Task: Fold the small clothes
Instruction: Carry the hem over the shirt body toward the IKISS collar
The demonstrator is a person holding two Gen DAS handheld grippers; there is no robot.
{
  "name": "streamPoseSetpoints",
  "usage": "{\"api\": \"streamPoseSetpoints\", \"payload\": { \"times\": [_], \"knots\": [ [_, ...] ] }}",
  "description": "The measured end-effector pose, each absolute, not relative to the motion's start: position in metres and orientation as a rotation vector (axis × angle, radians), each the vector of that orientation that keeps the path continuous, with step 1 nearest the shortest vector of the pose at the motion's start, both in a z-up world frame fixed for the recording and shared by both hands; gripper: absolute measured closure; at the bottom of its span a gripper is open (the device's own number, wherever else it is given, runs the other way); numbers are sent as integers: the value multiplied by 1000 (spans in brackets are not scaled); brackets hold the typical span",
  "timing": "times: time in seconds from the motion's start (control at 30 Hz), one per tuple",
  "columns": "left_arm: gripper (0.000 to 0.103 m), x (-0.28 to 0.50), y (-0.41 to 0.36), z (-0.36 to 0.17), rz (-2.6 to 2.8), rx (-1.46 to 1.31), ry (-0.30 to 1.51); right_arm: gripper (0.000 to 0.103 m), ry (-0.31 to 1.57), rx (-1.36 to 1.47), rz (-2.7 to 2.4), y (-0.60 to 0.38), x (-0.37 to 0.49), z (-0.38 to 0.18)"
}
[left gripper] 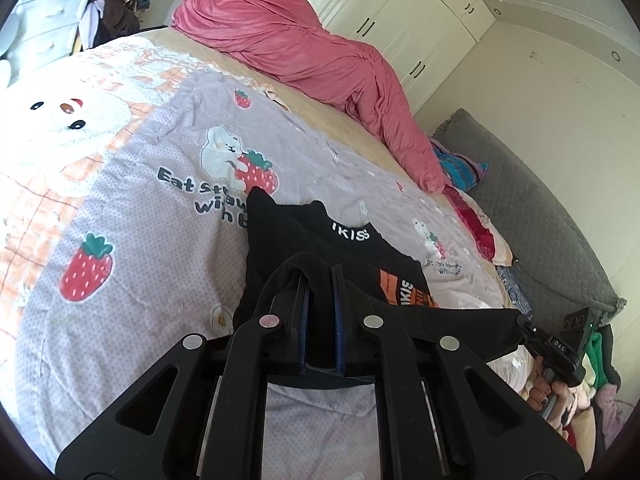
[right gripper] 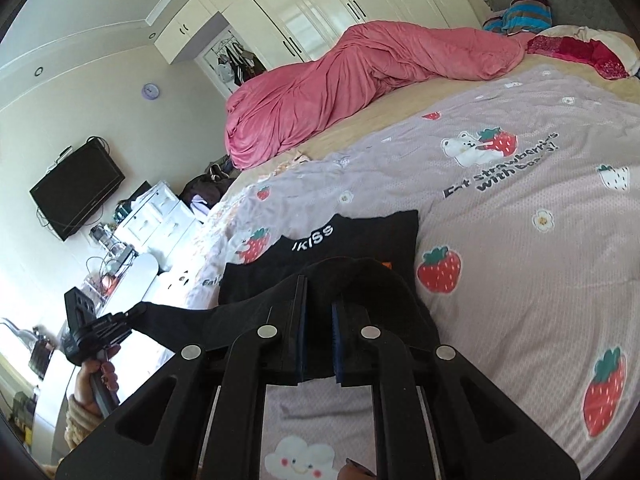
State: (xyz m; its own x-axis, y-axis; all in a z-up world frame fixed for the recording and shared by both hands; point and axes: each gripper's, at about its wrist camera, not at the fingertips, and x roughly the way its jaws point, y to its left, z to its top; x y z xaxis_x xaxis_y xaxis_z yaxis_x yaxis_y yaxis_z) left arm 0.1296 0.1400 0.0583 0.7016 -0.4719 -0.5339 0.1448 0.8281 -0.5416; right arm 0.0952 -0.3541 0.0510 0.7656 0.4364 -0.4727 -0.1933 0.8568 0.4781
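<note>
Holding item one: a small black cotton garment with white "KISS" lettering at the neck and an orange printed panel (left gripper: 360, 256), its far part lying on the bed, its near edge lifted and stretched between both tools.

- Left gripper (left gripper: 320, 280): jaws narrow, clamped on a fold of the black cloth that drapes over the fingers.
- Right gripper (right gripper: 319, 292): jaws narrow, likewise pinching the black cloth. In the left view it appears at the lower right, its handle held by a hand (left gripper: 550, 396).
- Bed cover, lilac quilted fabric printed with strawberries, bears and "Eat strawberries" text (left gripper: 140, 208): carries the garment.
- Pink bunched duvet (left gripper: 304, 40): lies along the far side of the bed, well apart from the garment.
- Containers: white wardrobe with black handles (left gripper: 400, 8), doors closed, contents hidden.

Left view only: grey quilted headboard (left gripper: 532, 208); heap of mixed clothes at lower right (left gripper: 604, 380).

Right view only: wall-mounted black television (right gripper: 76, 192); round purple wall clock (right gripper: 150, 91); white drawer unit (right gripper: 156, 216); white cloud print on the cover (right gripper: 300, 460).
</note>
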Motion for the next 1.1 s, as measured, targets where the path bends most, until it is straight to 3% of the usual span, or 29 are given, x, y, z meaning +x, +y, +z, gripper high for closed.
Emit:
{"api": "streamPoseSetpoints", "payload": {
  "times": [0.53, 1.1],
  "knots": [
    [99, 188, 145, 46, -299, -517, 737, 94, 670, 377, 286, -351, 173, 46],
    [99, 236, 120, 12, -201, -335, 841, 94, 787, 412, 213, -358, 231, -7]
  ]
}}
